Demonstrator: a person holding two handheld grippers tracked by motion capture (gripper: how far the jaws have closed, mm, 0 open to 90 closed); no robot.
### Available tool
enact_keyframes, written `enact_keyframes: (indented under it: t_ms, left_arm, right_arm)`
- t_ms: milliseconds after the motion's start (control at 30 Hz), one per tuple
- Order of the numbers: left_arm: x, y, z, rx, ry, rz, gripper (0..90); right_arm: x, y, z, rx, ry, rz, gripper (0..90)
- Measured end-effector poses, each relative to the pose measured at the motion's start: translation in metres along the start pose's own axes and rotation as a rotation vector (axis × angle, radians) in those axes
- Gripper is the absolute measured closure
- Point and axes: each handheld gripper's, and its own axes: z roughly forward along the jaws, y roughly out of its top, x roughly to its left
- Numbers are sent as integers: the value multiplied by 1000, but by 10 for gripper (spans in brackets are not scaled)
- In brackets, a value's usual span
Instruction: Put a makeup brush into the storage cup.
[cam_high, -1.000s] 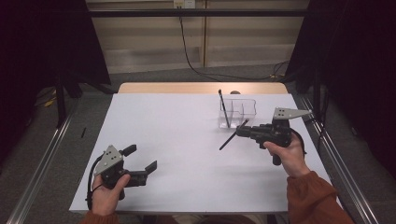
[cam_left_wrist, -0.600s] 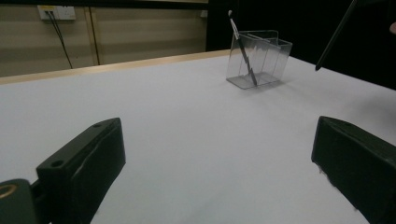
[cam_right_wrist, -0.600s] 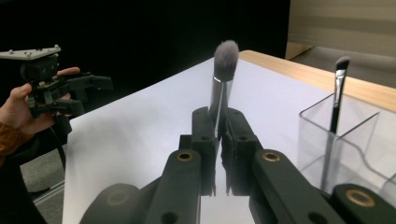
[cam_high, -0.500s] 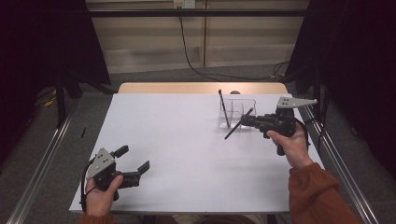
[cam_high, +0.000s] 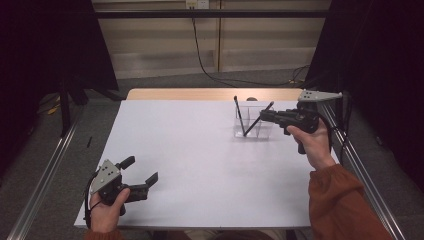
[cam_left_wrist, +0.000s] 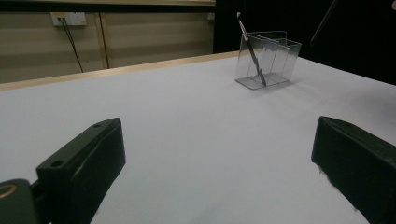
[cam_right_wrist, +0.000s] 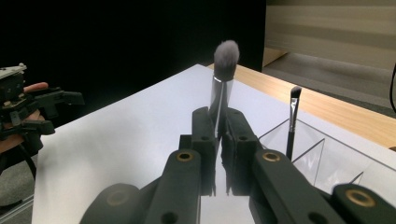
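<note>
While a white worktop (cam_high: 200, 165) takes up most of the high view, with a strip of bare wood along its far edge, the floor around it is grey and a black cable runs down the back wall. Next in size, a clear plastic holder (cam_high: 254, 122) with compartments stands on the far right part of the worktop; in the left gripper view the same holder (cam_left_wrist: 268, 58) sits well away from the near edge. The person's right hand (cam_high: 312, 142), in an orange sleeve, holds the right tongs (cam_high: 264, 115) just beside the holder, above its right side. These tongs (cam_right_wrist: 219, 128) are closed tight on the shiny handle of a makeup brush (cam_right_wrist: 225, 65) with a fluffy grey head; in the high view that brush (cam_high: 256, 121) slants down with its lower end inside the holder. The left hand (cam_high: 107, 207) holds the left tongs (cam_high: 139, 171) at the near left corner of the worktop, low over it, well apart from the holder. Its jaws stand wide apart with nothing between them. Smallest, a thin dark brush (cam_high: 239, 116) with a small flat tip (cam_right_wrist: 295, 92) leans in the holder's left compartment.
</note>
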Motion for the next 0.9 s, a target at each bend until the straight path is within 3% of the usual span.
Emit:
enact_keyframes:
  t_ms: [300, 900]
  left_arm:
    - [0, 0, 0, 7, -6, 2, 28]
    - [2, -1, 1, 17, 20, 15, 28]
  right_arm:
    - [-9, 23, 1, -12, -45, -15, 845]
    - [-28, 52, 19, 39, -121, -25, 844]
